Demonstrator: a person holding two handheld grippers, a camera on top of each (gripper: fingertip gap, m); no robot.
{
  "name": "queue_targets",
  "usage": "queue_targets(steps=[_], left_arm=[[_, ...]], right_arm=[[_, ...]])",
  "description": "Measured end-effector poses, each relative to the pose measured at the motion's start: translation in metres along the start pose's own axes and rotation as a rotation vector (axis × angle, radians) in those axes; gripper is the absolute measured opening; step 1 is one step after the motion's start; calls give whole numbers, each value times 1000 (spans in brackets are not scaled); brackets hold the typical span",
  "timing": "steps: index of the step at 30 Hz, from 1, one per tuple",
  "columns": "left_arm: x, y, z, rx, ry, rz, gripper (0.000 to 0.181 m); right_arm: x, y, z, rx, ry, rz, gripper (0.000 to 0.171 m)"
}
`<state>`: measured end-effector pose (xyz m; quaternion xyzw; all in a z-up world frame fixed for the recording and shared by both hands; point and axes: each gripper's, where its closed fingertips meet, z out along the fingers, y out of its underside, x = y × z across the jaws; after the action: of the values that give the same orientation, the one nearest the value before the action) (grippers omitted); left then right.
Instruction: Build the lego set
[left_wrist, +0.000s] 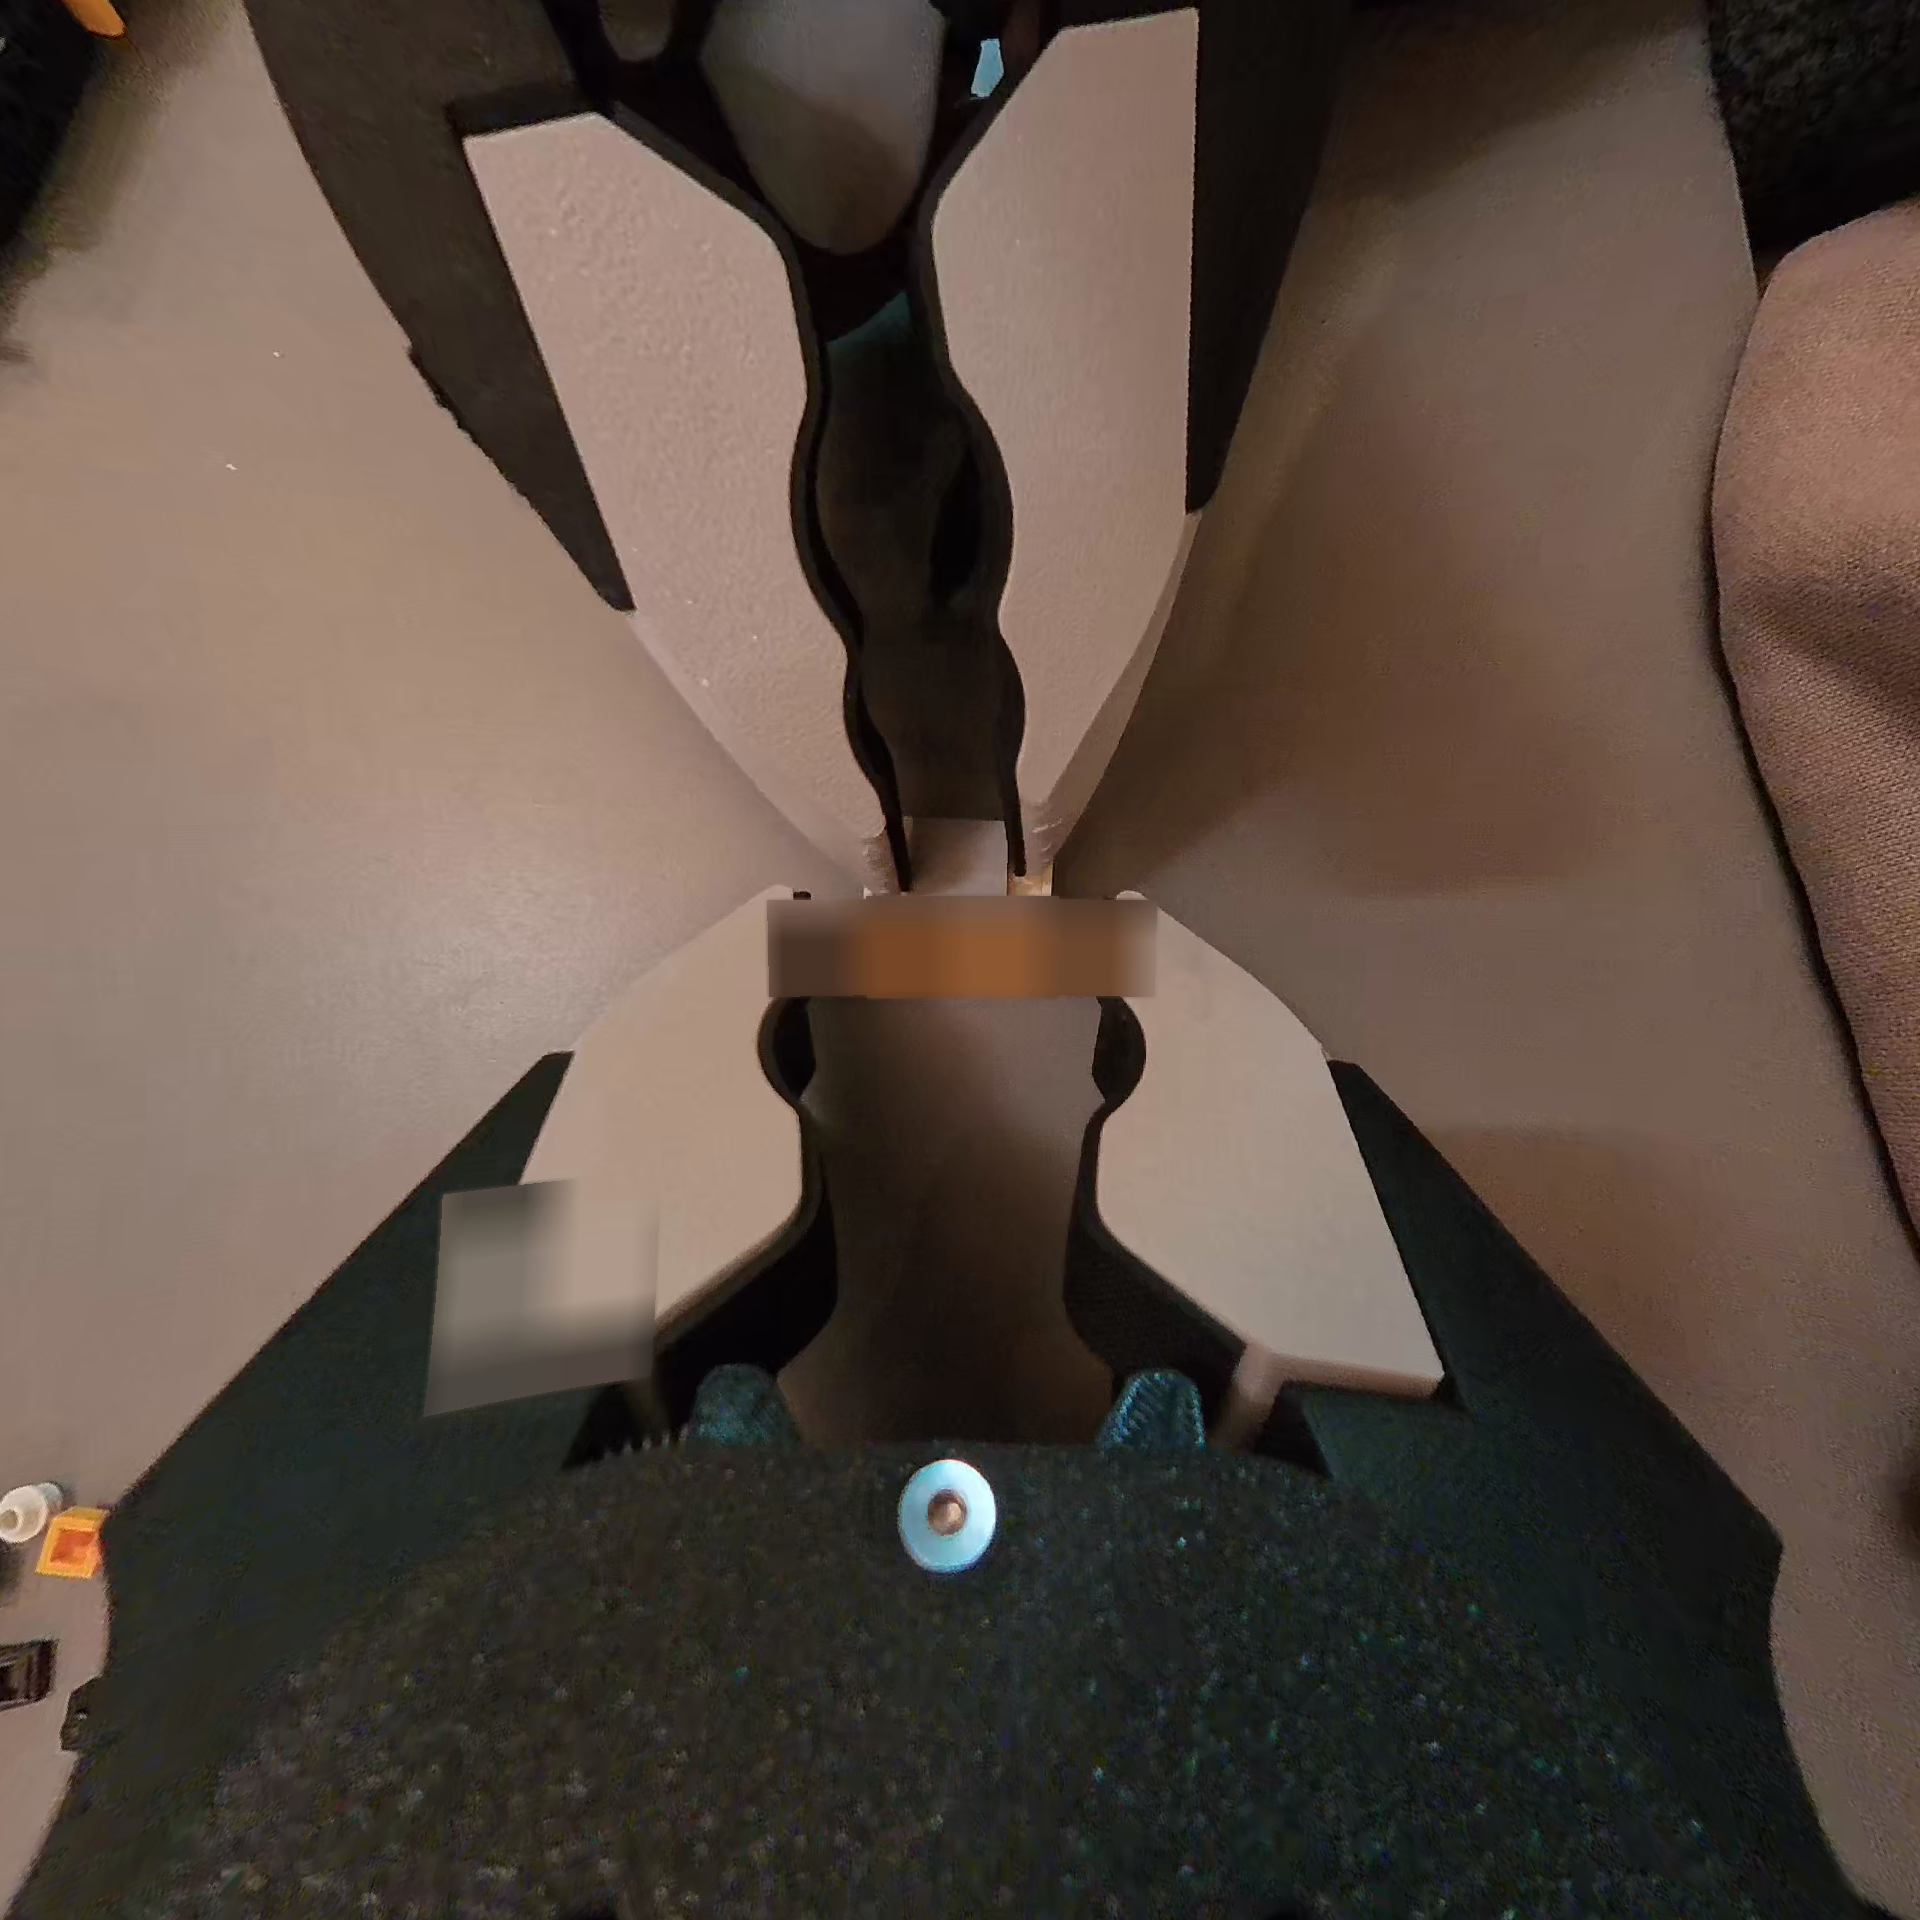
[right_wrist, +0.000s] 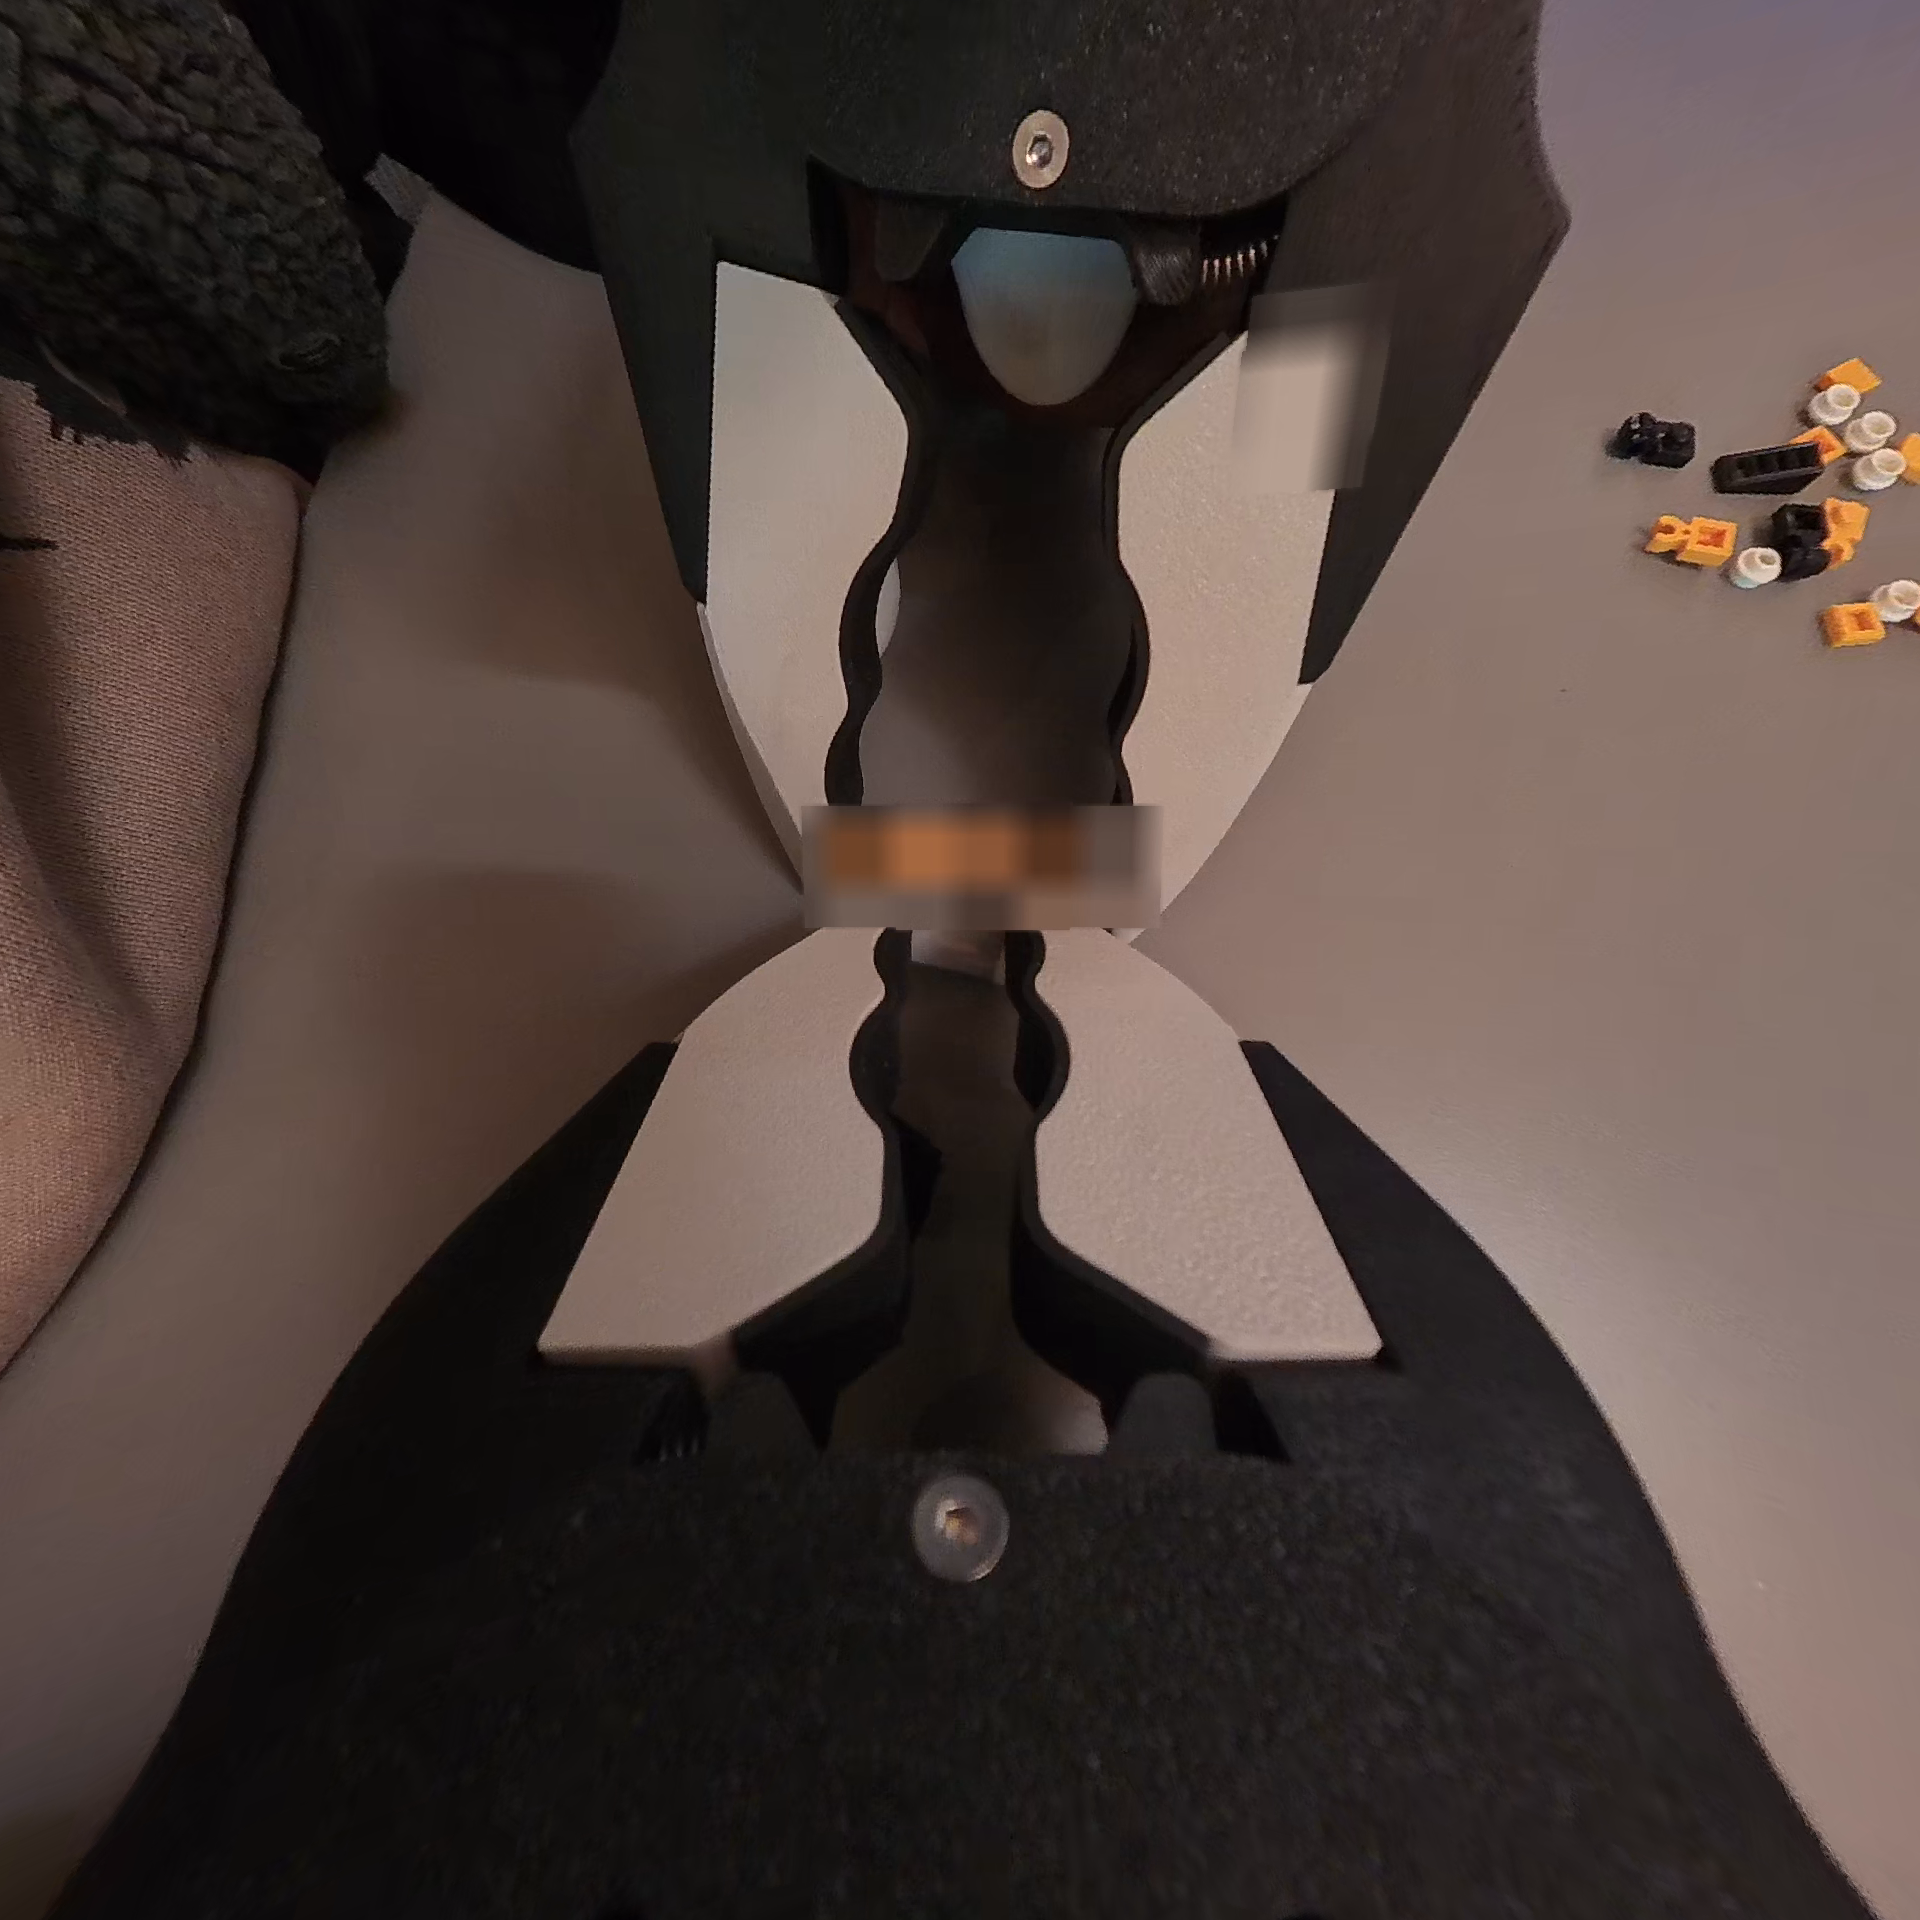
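Note:
The two grippers meet tip to tip above the grey table (left_wrist: 312, 831). In the left wrist view my left gripper (left_wrist: 961, 935) is shut on an orange lego piece (left_wrist: 961, 951), partly hidden by a blurred patch. My right gripper (left_wrist: 961, 873) comes in from the top, shut on a small white piece (left_wrist: 961, 857) that touches the orange one. In the right wrist view my right gripper (right_wrist: 961, 940) holds the white piece (right_wrist: 956, 951) against the orange piece (right_wrist: 956, 857), which is in the left gripper (right_wrist: 977, 883) opposite.
A loose pile of orange, black and white lego pieces (right_wrist: 1787, 499) lies on the table (right_wrist: 1455, 1039) at the right; a few show at the left view's bottom left (left_wrist: 62, 1538). A person's beige-clad leg (left_wrist: 1829, 831) borders the table, with dark fuzzy fabric (right_wrist: 156, 208). My two grippers' fingertips are within a few centimetres of each other.

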<state>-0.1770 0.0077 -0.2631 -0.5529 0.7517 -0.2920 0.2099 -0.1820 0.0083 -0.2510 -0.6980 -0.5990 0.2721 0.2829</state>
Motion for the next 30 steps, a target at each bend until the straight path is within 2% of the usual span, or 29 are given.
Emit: queue_targets(steps=[9, 30], left_arm=[[-1, 0, 0, 3, 1, -11, 51], [2, -2, 0, -9, -14, 24, 51]], right_arm=[[1, -11, -4, 62, 6, 16, 16], [0, -4, 4, -9, 9, 2, 18]])
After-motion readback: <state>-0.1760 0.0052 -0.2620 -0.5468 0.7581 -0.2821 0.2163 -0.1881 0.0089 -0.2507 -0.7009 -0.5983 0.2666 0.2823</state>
